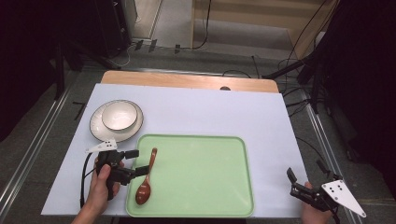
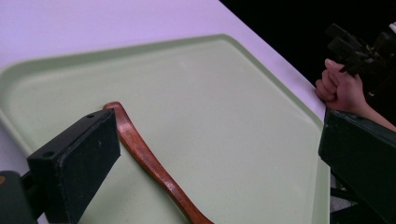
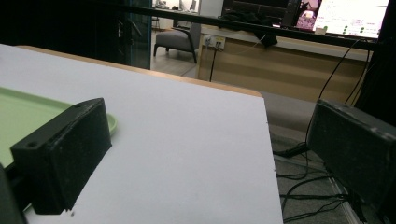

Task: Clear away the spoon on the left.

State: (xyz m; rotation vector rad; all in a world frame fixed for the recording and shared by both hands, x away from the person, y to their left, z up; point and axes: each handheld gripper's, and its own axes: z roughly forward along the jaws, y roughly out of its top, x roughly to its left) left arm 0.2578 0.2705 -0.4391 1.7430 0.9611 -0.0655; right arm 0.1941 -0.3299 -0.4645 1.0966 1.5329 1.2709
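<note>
Currently: wooden spoon (image 1: 146, 179) flat on green tray (image 1: 210, 186), near its left edge, bowl end toward the person. Left gripper (image 1: 136, 163) wide open beside the handle, not touching. Right gripper (image 1: 306, 175) also open, empty, off the table's right front corner. Bowl (image 1: 119, 115) on plate (image 1: 99, 128) behind the tray.

The tray (image 1: 201, 177) is pale mint green, plain and unpatterned. The spoon (image 1: 145, 184) on it is glossy reddish-brown wood, its bowl a darker red-brown. The plate (image 1: 100, 130) and the bowl (image 1: 119, 115) are off-white, each edged with a thin dark rim line. The table (image 1: 210, 112) is covered in plain white with a faint lavender cast, and a tan wooden strip shows along its far edge. The left gripper (image 1: 136, 162) and right gripper (image 1: 299, 179) are black, each topped by a light grey plate with dark dots.
</note>
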